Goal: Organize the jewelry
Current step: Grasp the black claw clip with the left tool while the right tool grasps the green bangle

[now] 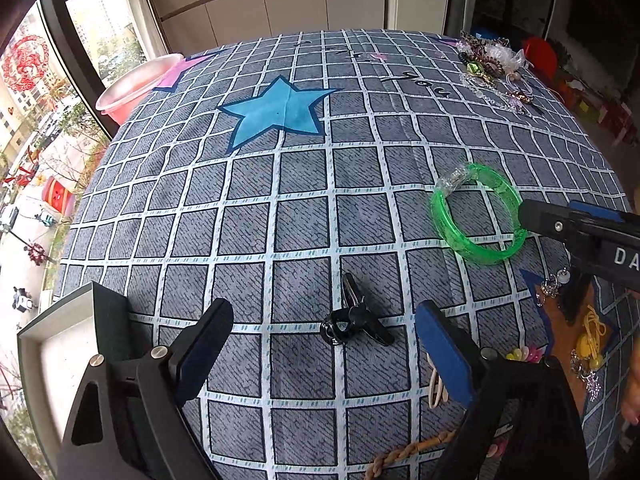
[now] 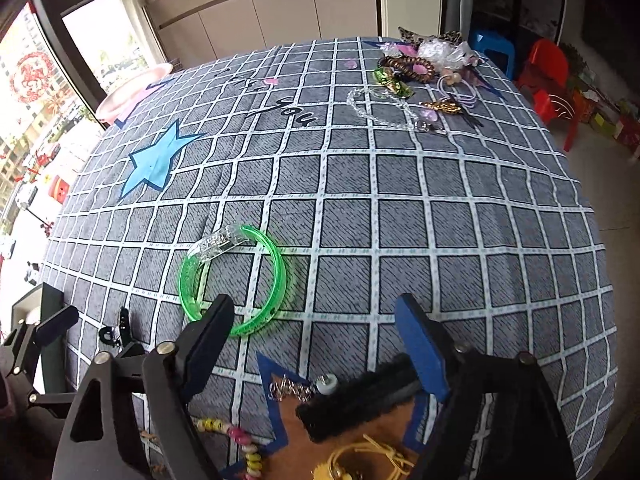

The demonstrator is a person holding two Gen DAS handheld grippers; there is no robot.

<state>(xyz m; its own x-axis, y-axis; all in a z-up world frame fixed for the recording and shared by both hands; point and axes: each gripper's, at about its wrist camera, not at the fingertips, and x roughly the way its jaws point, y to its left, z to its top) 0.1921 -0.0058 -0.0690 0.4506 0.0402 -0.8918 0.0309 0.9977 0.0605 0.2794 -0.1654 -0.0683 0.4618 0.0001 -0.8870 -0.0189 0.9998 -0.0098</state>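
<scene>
Left gripper [image 1: 324, 332] wide open, nothing between pads, poised over black hair clip [image 1: 354, 320]. Clip flat on checked cloth [image 1: 280, 200], apart from both pads, just near-left of green bangle [image 1: 476, 220]. Right gripper [image 2: 316, 320] open too, pads bare; left finger [image 2: 212, 320] overlapping near rim of bangle in right wrist view, contact not certain. Black fuzzy item [image 2: 360, 404] by right finger, not clearly clamped. Grey tray [image 1: 60, 352] far left of bangle, likely drop spot. Pile of loose jewelry [image 2: 424, 68] well beyond bangle at far edge.

Risks, judged: clip low and splayed, so pads could pinch cloth or skid clip sideways. Bangle slick and round, so off-centre squeeze could pop it out. Both grippers close together near bangle, so collision possible. Beads [image 2: 244, 440] near bangle's near side could get dragged.
</scene>
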